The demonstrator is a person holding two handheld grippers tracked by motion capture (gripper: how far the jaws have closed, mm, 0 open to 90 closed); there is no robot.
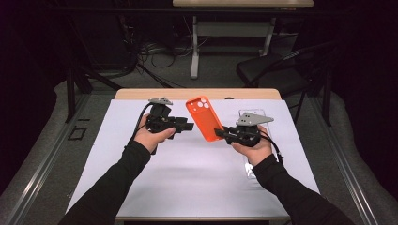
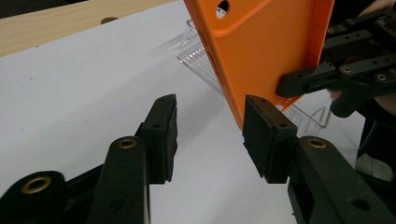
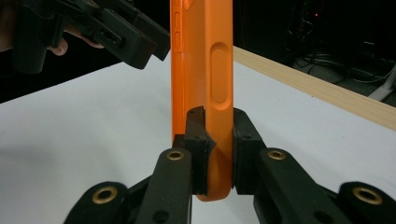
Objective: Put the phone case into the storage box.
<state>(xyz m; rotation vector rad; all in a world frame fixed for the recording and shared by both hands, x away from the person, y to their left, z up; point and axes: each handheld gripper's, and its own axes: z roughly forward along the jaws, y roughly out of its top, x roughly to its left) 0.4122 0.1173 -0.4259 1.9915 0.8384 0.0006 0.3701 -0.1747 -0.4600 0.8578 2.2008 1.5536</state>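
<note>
Over the white table [image 1: 187,164] my right gripper [image 1: 224,132] holds the orange phone case [image 1: 202,117] clamped by its bottom edge, long axis rising away from those jaws. My left gripper [image 2: 210,135] waits just beside its lower corner, jaws half open, gripping nothing, the nearer pad [image 2: 266,135] close against the case's edge

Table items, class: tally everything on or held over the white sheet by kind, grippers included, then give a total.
Orange silicone phone case: 1
Clear plastic box: 1
Black two-jaw grippers: 2, left gripper and right gripper
Total: 4
</note>
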